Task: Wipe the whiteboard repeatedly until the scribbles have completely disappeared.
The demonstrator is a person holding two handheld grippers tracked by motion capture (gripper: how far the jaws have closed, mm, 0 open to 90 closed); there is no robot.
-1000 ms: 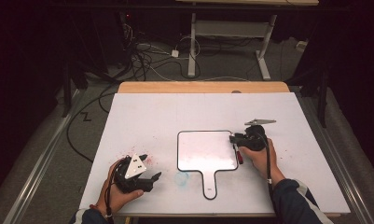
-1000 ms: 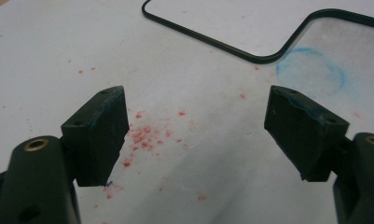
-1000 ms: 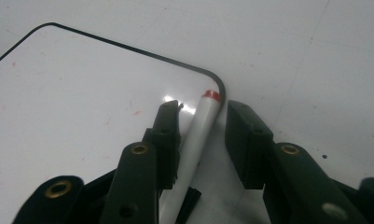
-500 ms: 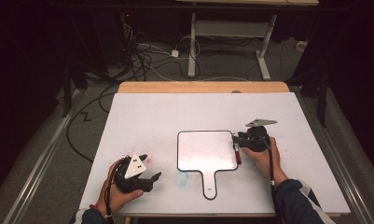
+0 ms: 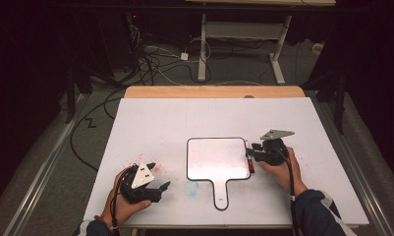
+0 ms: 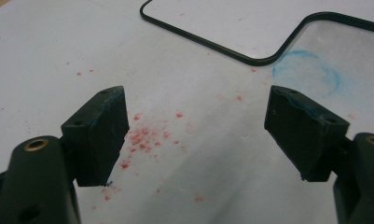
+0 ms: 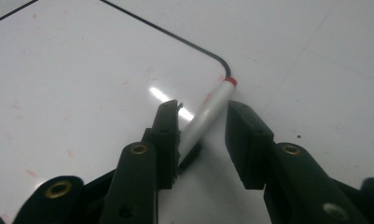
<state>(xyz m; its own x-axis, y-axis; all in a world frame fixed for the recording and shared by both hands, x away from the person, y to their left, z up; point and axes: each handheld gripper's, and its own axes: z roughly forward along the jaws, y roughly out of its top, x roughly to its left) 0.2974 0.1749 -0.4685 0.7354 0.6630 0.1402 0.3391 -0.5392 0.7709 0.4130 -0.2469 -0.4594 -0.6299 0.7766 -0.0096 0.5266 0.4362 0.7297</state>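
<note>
My right gripper [image 7: 201,123] brackets the marker [image 7: 204,119], its 2 jaws apart. I should centre it before closing. My left gripper [image 6: 196,135] rests wide apart, holding nothing.

The right gripper [image 5: 253,153] has shifted slightly rightward, from over the whiteboard's [image 5: 216,158] right edge to just beside it. Its jaws now stand loosely about the marker [image 7: 208,116].

Left gripper [image 5: 157,186] low near table front, fingers [image 6: 98,133] spread wide; right gripper [image 5: 250,153] fingers [image 7: 166,135] parted.
</note>
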